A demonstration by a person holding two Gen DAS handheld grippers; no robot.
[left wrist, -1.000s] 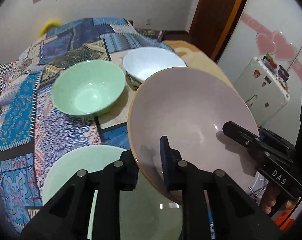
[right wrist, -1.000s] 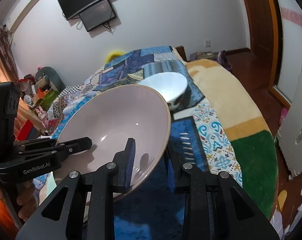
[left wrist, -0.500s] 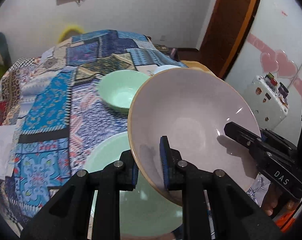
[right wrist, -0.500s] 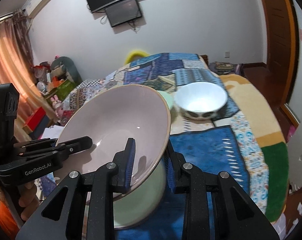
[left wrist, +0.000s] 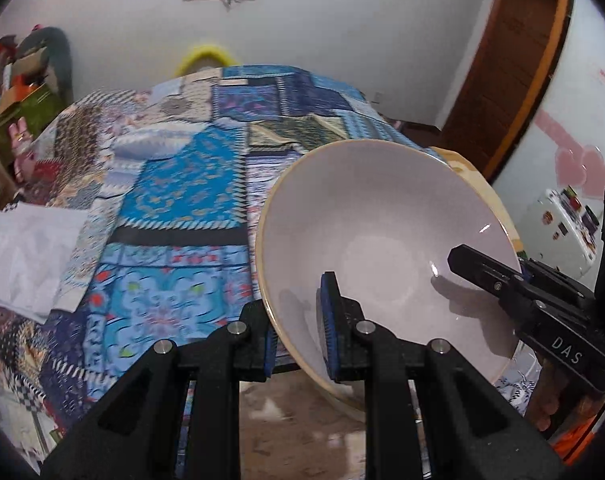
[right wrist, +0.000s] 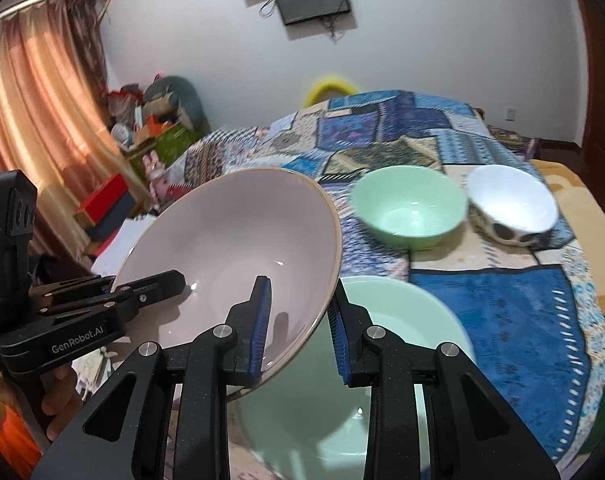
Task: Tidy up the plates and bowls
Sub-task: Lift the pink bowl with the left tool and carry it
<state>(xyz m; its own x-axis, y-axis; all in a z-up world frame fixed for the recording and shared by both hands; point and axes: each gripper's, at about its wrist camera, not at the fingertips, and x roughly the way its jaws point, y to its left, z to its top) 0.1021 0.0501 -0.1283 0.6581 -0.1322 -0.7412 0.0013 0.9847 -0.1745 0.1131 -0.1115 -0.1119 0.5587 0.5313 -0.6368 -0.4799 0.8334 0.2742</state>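
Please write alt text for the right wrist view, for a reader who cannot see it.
Both grippers, right gripper and left gripper, clamp opposite rims of a large pale bowl held tilted above a patchwork cloth. Beyond it sit a pale green dish, a green bowl and a white bowl.

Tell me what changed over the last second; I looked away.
The pink plate was carried sideways off the green plate, toward the bed's left side. Both the left gripper and right gripper stay clamped on its rim. The green bowl and white bowl stayed put.

Pale pink bowl (right wrist: 230, 240); mint bowl (right wrist: 408, 210); blue patchwork cloth (left wrist: 174, 208).
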